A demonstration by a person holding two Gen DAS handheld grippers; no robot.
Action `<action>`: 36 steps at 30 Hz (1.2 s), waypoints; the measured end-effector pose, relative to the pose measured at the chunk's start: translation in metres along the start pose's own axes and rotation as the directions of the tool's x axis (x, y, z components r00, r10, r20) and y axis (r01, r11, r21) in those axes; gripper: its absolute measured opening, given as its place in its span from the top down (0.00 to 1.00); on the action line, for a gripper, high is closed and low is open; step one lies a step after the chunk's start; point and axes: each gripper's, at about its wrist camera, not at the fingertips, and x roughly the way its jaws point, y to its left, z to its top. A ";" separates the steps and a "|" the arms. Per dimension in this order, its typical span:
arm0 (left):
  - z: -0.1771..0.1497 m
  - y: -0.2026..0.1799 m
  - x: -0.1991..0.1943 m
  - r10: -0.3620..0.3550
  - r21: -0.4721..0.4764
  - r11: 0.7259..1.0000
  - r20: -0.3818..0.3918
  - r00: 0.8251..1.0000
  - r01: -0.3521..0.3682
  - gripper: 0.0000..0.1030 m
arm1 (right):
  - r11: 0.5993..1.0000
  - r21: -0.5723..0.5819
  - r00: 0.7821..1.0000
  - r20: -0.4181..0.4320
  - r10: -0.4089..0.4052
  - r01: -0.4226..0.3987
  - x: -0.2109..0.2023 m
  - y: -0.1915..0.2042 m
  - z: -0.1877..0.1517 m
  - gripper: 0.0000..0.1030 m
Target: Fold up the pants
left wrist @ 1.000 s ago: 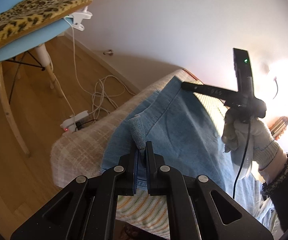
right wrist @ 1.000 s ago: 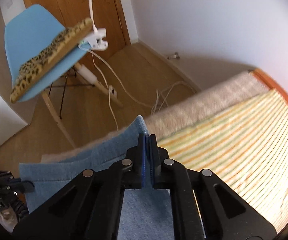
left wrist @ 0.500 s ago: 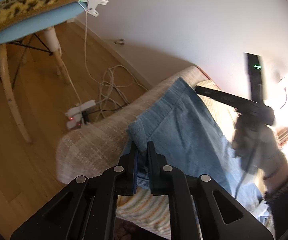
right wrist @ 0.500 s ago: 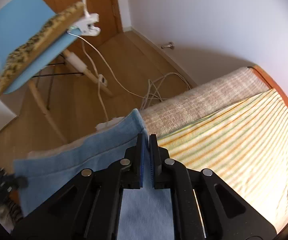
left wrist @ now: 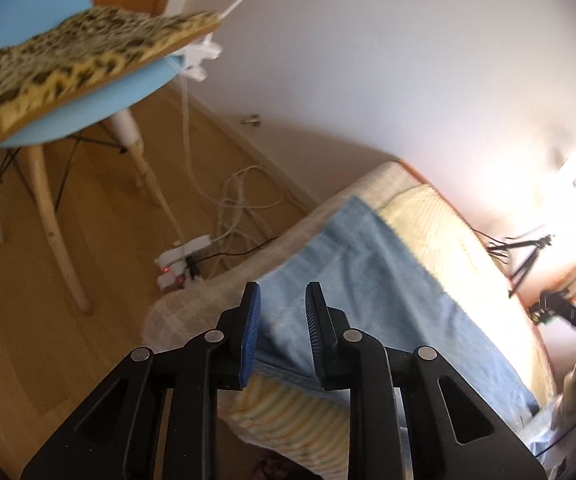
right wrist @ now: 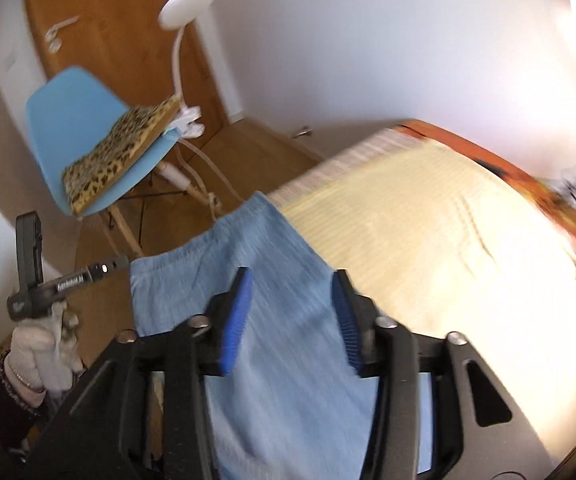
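Note:
Light blue denim pants (left wrist: 380, 292) lie folded flat on the striped bed (left wrist: 444, 220), one end near the bed's corner. My left gripper (left wrist: 281, 294) hovers just above the near edge of the pants, its jaws opening, nothing pinched between the blue pads. In the right wrist view the same pants (right wrist: 255, 264) stretch away under my right gripper (right wrist: 292, 282), whose jaws are opening wide above the cloth and hold nothing. The other gripper's body (right wrist: 31, 268) and a gloved hand (right wrist: 43, 344) show at the left of that view.
A blue chair (right wrist: 75, 124) with a leopard-print cushion (left wrist: 75, 68) and a clipped white lamp (right wrist: 185, 8) stands on the wooden floor beside the bed. A power strip with cables (left wrist: 183, 260) lies near the bed corner. A tripod (left wrist: 528, 256) stands at the far right. A wooden door (right wrist: 115, 28) is behind the chair.
Both grippers have let go of the pants and their jaws have parted. The right gripper has pulled back and up from the pants' end; the left has lifted slightly.

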 end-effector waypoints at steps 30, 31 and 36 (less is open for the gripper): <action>-0.135 -0.365 0.039 -0.444 0.283 0.663 -0.597 0.669 0.693 0.48 | 0.647 0.614 0.841 -0.054 -0.538 0.453 -0.294 -0.180 -0.268 0.47; -0.143 -0.376 0.040 -0.438 0.285 0.652 -0.615 0.656 0.703 0.48 | 0.630 0.629 0.836 -0.060 -0.545 0.456 -0.302 -0.185 -0.277 0.47; -0.182 -0.433 0.050 -0.397 0.293 0.587 -0.708 0.584 0.755 0.47 | 0.566 0.671 0.808 -0.085 -0.583 0.479 -0.333 -0.199 -0.314 0.47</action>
